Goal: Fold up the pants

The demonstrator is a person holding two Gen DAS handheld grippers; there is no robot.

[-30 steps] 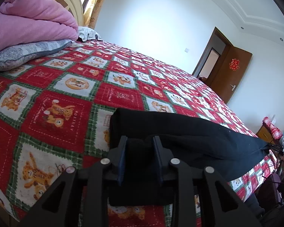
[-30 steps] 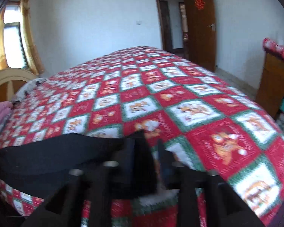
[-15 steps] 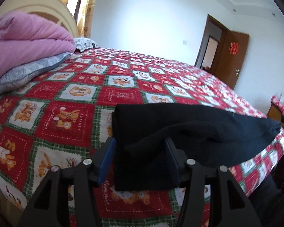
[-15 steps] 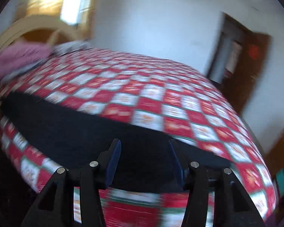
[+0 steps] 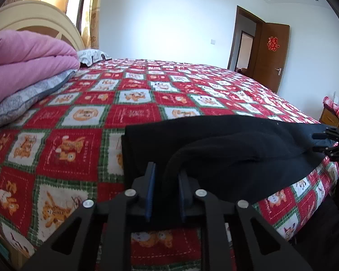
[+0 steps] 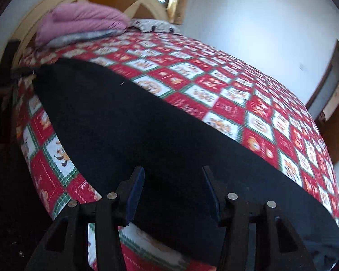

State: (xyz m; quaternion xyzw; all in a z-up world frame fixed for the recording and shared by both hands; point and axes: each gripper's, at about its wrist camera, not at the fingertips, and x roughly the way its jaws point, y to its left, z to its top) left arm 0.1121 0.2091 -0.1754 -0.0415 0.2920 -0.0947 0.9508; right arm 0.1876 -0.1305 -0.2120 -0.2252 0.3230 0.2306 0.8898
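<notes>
Black pants (image 5: 226,149) lie in a long strip along the near edge of the bed (image 5: 133,113), so both ends are easy to reach from the side. One end sits toward the headboard end, and the other end reaches toward the foot of the bed.

The left tool (image 5: 165,194) has its two fingers close together, with a raised hump of the black cloth pinched between them. It looks like it holds that end so it can lift it and carry it over for a fold.

The right tool (image 6: 173,194) has its fingers wide apart and holds nothing. It hovers over the pants near the bed's edge, and I think it is lining up to grab the cloth there.

A pink blanket (image 5: 22,61) and a grey pillow (image 5: 29,99) are piled at the headboard corner, well away from the pants, so there is room to fold.
</notes>
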